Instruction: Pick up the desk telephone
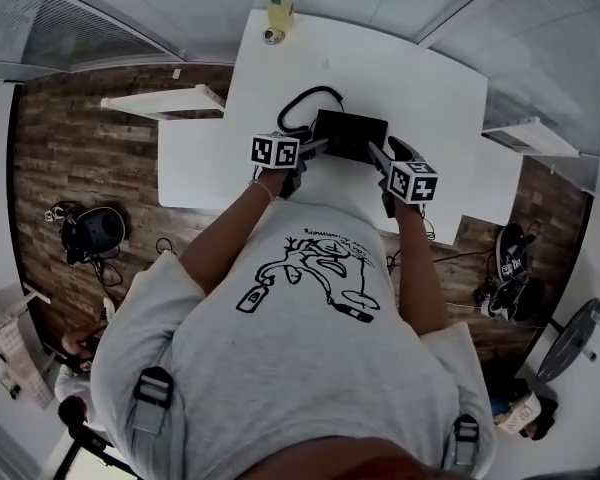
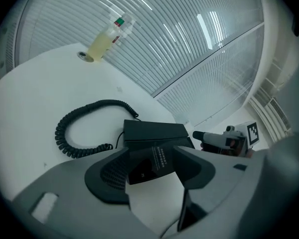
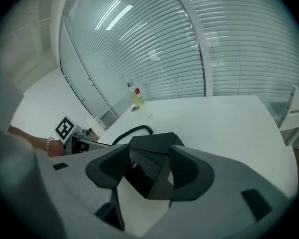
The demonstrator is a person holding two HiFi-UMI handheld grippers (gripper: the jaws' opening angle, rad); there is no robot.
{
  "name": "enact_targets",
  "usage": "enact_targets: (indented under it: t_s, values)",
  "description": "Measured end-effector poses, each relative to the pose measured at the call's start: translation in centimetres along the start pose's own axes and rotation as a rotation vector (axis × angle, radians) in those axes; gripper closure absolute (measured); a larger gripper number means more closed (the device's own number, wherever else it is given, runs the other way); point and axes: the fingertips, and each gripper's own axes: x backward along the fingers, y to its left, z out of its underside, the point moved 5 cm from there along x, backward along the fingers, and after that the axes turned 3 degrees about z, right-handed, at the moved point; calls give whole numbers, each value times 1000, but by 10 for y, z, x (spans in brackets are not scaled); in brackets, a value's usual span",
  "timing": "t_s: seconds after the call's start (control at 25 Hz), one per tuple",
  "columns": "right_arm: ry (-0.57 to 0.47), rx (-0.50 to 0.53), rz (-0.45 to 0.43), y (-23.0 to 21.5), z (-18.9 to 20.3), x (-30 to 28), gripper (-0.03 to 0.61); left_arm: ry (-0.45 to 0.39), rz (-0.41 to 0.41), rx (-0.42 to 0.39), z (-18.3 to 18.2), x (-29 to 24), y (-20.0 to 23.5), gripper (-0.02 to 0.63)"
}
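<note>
Black desk telephone [image 1: 350, 133] lies on the white worktop [image 1: 435, 88], one near corner between the left gripper's [image 2: 152, 169] spread jaws, another between the right gripper's [image 3: 149, 171] spread jaws. Beyond lies its coiled black cord [image 2: 70, 133]; farthest stands a yellowish plastic bottle [image 2: 107, 39].

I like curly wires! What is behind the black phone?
Behind the desk telephone, a coiled cord loops on the white table; farther back stands a bottle. The telephone's rear face is hidden.

Matt black plastic desk telephone [image 2: 154, 132] on smooth white table [image 2: 30, 113]
</note>
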Motion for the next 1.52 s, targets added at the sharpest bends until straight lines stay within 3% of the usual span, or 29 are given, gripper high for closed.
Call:
enact_targets:
  t_s: [0.4, 0.76, 1.12, 1.52]
  values:
    - [63, -50, -12, -10, 18, -18, 357, 10, 37, 116, 9, -17, 21, 345]
    - [104, -82, -9, -19, 34, -28, 358, 2, 45, 167, 10, -26, 24, 345]
    - [98, -106, -2, -17, 32, -24, 364, 44, -5, 78, 9, -24, 16, 347]
    - [29, -74, -21, -3, 6, -1, 364, -9, -19, 37, -5, -3, -12, 348]
